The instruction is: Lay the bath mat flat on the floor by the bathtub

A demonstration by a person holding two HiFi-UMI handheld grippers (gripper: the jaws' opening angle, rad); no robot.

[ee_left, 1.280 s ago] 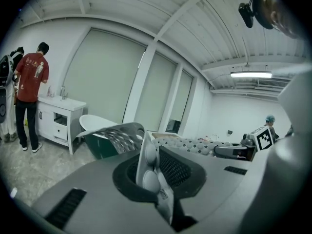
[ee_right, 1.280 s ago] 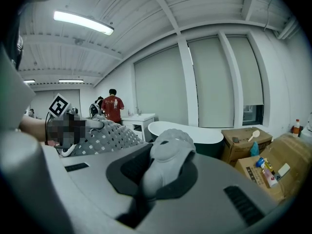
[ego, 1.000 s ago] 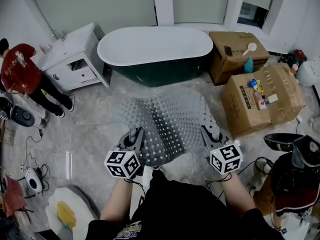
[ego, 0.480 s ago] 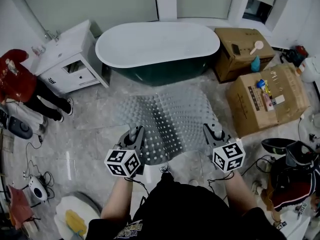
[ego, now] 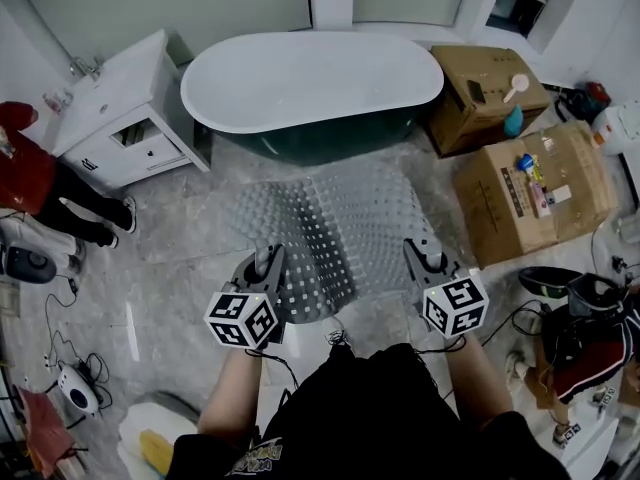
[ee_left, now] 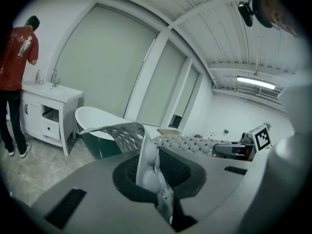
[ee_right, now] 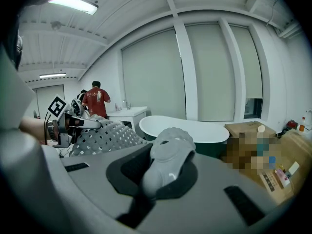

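The left gripper (ego: 266, 264) and the right gripper (ego: 421, 258) each pinch a near corner of the grey perforated mat (ego: 330, 230). Each gripper's jaws are pressed together on the mat's edge, as both gripper views show. The mat stretches between them and spreads away toward the bathtub (ego: 310, 73), over the marble floor (ego: 180, 258). Its middle sags, and by the left gripper its edge curls upward. Whether its far edge touches the floor cannot be told. The tub stands at the far side, white inside and dark green outside. A white cabinet (ego: 115, 108) stands left of it, with a person in red (ego: 25, 173) beside it. Two cardboard boxes (ego: 530, 198) sit to the right.
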